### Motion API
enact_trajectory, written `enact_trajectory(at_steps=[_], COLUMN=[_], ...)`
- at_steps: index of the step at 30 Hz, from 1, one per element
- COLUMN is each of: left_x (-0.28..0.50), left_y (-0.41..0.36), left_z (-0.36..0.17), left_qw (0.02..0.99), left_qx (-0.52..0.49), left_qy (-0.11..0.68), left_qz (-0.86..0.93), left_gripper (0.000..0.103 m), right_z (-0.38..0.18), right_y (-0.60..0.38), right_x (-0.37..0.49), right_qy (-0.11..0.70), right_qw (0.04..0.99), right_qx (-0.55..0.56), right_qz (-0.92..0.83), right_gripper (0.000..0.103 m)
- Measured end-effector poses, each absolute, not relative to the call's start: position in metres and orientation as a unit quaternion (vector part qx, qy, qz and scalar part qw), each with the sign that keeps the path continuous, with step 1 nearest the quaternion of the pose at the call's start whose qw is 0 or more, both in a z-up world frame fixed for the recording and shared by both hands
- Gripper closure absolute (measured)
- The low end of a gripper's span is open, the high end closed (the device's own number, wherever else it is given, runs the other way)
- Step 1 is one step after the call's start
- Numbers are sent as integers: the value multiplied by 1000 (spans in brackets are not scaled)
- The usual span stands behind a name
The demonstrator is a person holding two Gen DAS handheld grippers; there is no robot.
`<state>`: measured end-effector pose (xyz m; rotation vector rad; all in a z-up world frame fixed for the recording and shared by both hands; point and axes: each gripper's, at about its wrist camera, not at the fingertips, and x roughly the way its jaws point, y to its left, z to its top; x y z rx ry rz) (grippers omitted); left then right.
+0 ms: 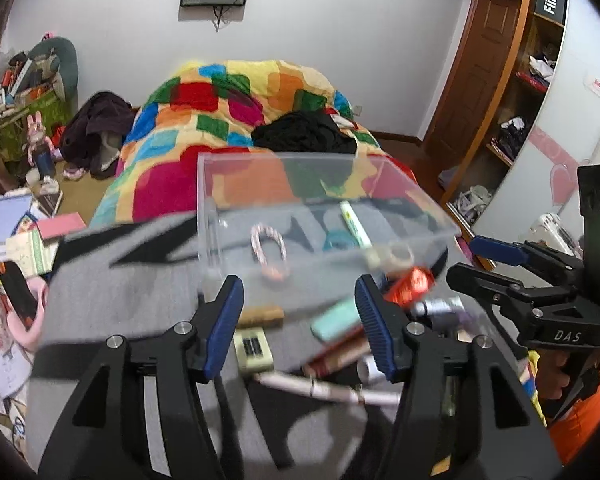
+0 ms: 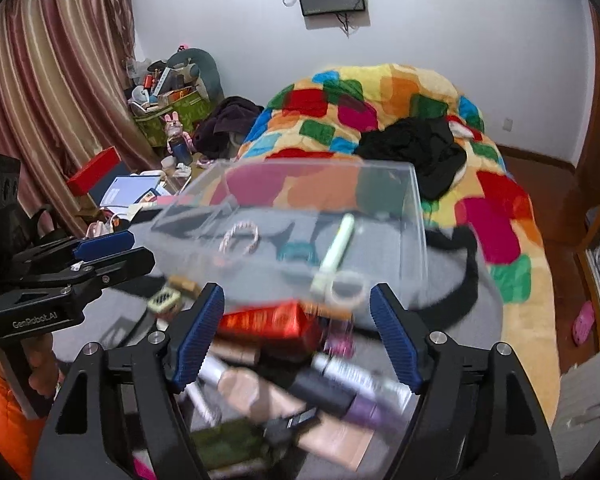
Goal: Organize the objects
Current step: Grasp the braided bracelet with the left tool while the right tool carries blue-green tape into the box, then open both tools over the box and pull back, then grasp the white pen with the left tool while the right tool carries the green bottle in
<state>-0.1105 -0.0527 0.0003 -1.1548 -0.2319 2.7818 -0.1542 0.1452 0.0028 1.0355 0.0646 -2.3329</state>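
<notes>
Both claws stand apart with nothing between the pads: left gripper (image 1: pixel 300 328) open over a scatter of small items, right gripper (image 2: pixel 298 338) open over its own heap, neither pressing on anything. The task's things lie in two lots on the grey blanket (image 1: pixel 132 292): a clear plastic box (image 1: pixel 320 216) already holding a striped hair loop (image 1: pixel 269 249), a pale green tube (image 1: pixel 355 224), a teal ring (image 2: pixel 296 254) and a tape roll (image 2: pixel 348 288), and a loose pile just in front of the box with a red tube (image 2: pixel 268 322), a mint case (image 1: pixel 334 322), a beige rectangular piece (image 1: pixel 254 350), a thin pink-white pen (image 1: pixel 328 390) and a purple-capped tube (image 2: pixel 364 396). Risks: the pile is crowded and overlapping, so a closing jaw could catch two items at once or flick a round tube off the blanket; the box has thin clear walls that are hard to read, so a finger could clip the near rim and shove or tip it; both grippers work close together and could collide. Blur is heavy low in the right view, so some pile items probably are cosmetics, not sure. The left view shows the beige piece and pen clearly plus the right gripper at its edge; the right view alone shows the purple-capped tube, the curtain (image 2: pixel 48 92) and an orange sleeve (image 2: pixel 8 412).
</notes>
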Motion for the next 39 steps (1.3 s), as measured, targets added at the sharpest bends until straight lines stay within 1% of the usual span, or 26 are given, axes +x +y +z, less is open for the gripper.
enact_trajectory(at_steps=[8,10,12,14,19,25,29,31,34,36,39], left_x=[-73,-68,-65,-67,-78,-78,-66,-58,-45,-38,-33], left_y=[-40,-35,-31,-28,-21,-13,-26,-31,-40,-45,-46], left_z=[-34,-39,-44,-49,-62,-68,-66,-65,-64,-65,-63], left_qw=[52,39,14,0,-18,-30,-29,-33,-36,-35,-33], left_qx=[-411,-416,-415,-414,-436,-449,-453,-453,-452,-453,-448], left_qy=[-79,-80,-82,-96,-122,-87,-86,-82,-77,-77,-75], left_qz=[907,905,906,905,892,889,887,887,888,888,890], left_gripper=[44,41,35,35,35,35,42,43,51,58,61], right_z=[-23,-29,-35,-41,-46,-49,-55,-58,-60,-61,-63], right_y=[139,136,134,132,145,171,181,186,191,191,190], right_x=[-107,-101,-96,-93,-91,-89,-88,-88,-88,-88,-88], right_qy=[30,32,41,62,59,47,48,47,45,42,43], right_qw=[305,303,298,283,281,271,260,259,265,271,270], right_qx=[410,412,414,409,411,413,419,419,418,419,418], right_qz=[-859,-859,-859,-865,-865,-868,-869,-869,-868,-866,-866], right_gripper=[31,31,31,31,31,31,31,34,46,54,63])
